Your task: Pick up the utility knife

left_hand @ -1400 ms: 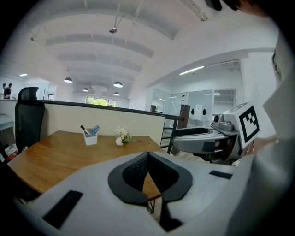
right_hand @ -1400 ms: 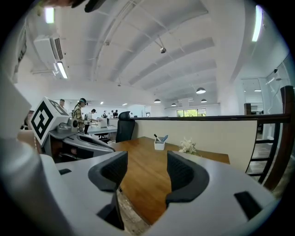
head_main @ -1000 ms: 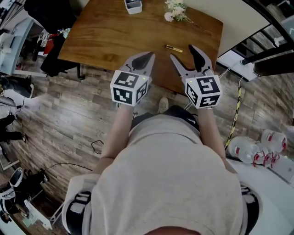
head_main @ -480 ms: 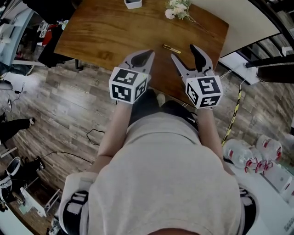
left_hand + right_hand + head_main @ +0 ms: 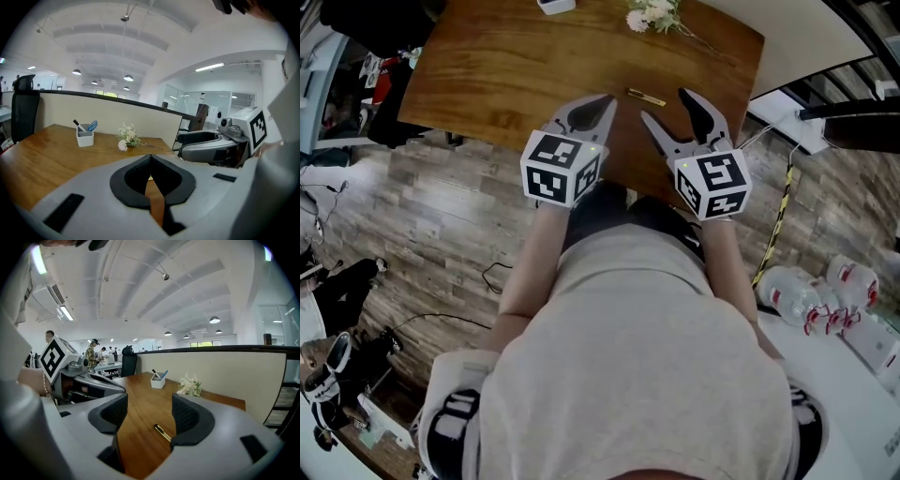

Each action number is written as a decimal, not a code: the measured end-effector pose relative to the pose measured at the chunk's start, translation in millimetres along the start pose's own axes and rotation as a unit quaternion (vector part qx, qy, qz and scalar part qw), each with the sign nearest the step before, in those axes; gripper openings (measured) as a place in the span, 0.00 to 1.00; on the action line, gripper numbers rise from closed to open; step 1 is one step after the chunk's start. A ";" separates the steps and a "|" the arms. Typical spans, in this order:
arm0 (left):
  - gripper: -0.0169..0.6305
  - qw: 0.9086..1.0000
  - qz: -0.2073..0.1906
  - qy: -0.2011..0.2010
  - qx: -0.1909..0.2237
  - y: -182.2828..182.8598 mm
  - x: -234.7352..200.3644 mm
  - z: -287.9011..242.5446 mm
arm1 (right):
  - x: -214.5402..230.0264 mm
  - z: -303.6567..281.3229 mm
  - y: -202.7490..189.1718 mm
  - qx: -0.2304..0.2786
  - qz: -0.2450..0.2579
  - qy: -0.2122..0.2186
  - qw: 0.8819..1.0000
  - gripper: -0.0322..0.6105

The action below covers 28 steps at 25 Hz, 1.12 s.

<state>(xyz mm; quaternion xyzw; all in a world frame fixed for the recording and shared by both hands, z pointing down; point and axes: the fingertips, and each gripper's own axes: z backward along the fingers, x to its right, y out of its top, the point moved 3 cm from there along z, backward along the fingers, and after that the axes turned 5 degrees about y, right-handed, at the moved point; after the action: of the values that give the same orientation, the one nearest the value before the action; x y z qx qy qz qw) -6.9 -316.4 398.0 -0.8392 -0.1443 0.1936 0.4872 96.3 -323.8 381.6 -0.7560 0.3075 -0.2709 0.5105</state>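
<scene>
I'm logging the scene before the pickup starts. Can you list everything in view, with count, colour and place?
table: 1, brown wood, in front of the person
utility knife: 1, yellow and black, flat on the table just ahead of the right tool
flowers: 1 bunch, white, far side of the table
pen holder: 1, white, left of the flowers, holding a black pen and something blue
chair: 1, black, beyond the table's left end
bottles: a few, clear with red and white labels, on the floor at the person's right
floor: grey-brown planks
left tool: 1, grey, jaws shut, empty
right tool: 1, grey, jaws open, empty
</scene>
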 end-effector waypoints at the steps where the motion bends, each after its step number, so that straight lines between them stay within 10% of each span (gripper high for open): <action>1: 0.05 1.000 0.000 -0.004 -0.004 -0.3 -1.4 -1.1 | 0.8 -1.6 0.7 -0.004 0.000 -0.001 1.000 0.50; 28: 0.05 0.993 0.055 -0.054 -0.095 -89.9 -38.1 -39.9 | 24.8 -94.1 -79.3 -0.189 0.076 0.061 0.977 0.35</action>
<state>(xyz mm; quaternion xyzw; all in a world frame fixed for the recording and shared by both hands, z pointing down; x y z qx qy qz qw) -26.7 -319.8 501.5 -0.8767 -0.1411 0.2505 0.3857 59.5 -376.1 489.6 -0.7952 0.4401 -0.2147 0.3577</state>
